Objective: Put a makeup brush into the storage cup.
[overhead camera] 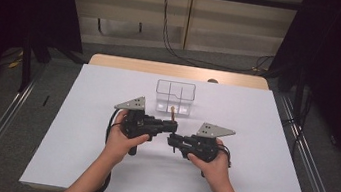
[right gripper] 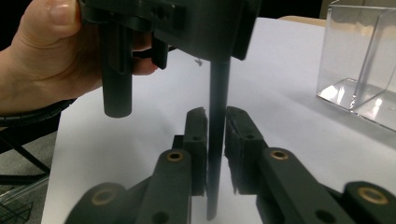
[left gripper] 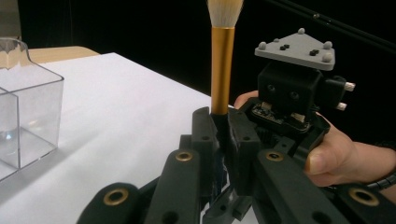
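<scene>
A makeup brush (overhead camera: 172,110) with a gold ferrule, pale bristles and a black handle stands upright between the two grippers. My left gripper (overhead camera: 173,125) is shut on its handle just below the ferrule (left gripper: 222,65), and its jaws (left gripper: 220,116) press on it from both sides. Lower down, my right gripper (overhead camera: 172,139) has the handle (right gripper: 218,93) between its jaws (right gripper: 215,114), which stand a hair apart from it. The left gripper's body (right gripper: 187,18) hangs above in the right gripper view.
A clear plastic box (overhead camera: 158,94) with dividers stands just behind the brush, at the left in the left gripper view (left gripper: 37,107) and at the right in the right gripper view (right gripper: 359,56). Around the hands lies the white table top (overhead camera: 99,156).
</scene>
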Demonstrator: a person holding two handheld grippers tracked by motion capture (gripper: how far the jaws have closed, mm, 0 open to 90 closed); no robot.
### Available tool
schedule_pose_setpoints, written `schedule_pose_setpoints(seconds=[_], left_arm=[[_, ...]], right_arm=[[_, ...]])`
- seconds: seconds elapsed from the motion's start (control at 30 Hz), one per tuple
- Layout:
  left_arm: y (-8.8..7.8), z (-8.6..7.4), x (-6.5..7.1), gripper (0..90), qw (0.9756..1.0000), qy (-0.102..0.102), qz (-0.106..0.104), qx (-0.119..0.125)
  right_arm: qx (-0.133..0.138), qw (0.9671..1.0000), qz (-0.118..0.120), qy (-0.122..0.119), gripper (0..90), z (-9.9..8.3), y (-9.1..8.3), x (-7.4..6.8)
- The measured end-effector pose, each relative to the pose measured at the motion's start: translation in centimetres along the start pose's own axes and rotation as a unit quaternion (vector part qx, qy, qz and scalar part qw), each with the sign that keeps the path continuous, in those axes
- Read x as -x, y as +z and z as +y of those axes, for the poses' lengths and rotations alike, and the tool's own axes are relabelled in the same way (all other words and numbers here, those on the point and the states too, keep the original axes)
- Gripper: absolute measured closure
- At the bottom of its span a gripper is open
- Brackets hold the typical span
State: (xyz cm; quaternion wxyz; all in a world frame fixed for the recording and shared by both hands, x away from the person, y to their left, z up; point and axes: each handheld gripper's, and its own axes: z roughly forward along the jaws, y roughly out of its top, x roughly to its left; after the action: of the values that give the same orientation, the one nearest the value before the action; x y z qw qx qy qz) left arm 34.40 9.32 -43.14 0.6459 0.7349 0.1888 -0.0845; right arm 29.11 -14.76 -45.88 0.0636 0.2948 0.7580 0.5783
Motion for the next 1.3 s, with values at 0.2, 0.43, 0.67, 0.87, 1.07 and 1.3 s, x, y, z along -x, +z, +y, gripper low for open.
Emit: schedule_pose_setpoints(seconds=[0.2, 0.43, 0.67, 0.87, 1.07, 1.3], left_arm=[[-0.4, 0.3, 0.0, 83.4, 1.0, 0.006, 0.002, 0.005], [-0.6, 0.5, 0.0, 83.4, 0.9999, 0.012, 0.009, 0.006], [-0.9, 0.7, 0.0, 83.3, 0.9996, 0.02, 0.019, 0.001], [-1.3, 0.9, 0.0, 83.3, 0.9994, 0.024, 0.026, 0.002], [-1.5, 1.0, 0.0, 83.3, 0.9991, 0.027, 0.032, -0.002], [-1.5, 1.0, 0.0, 83.3, 0.9989, 0.029, 0.035, -0.006]], right_arm=[[0.006, 0.9999, -0.009, -0.002, 62.5, 0.0, -0.8, 0.3], [0.02, 0.9997, -0.012, -0.001, 44.1, 0.2, -1.9, 0.7], [0.022, 0.9997, -0.006, -0.012, 29.3, 0.2, -2.7, 1.0], [0.018, 0.9998, -0.006, -0.008, 19.3, 0.1, -3.4, 1.5], [0.013, 0.9998, -0.011, -0.011, 12.3, -0.1, -4.1, 1.7], [0.011, 0.9998, -0.015, -0.011, 7.2, -0.4, -5.1, 2.2]])
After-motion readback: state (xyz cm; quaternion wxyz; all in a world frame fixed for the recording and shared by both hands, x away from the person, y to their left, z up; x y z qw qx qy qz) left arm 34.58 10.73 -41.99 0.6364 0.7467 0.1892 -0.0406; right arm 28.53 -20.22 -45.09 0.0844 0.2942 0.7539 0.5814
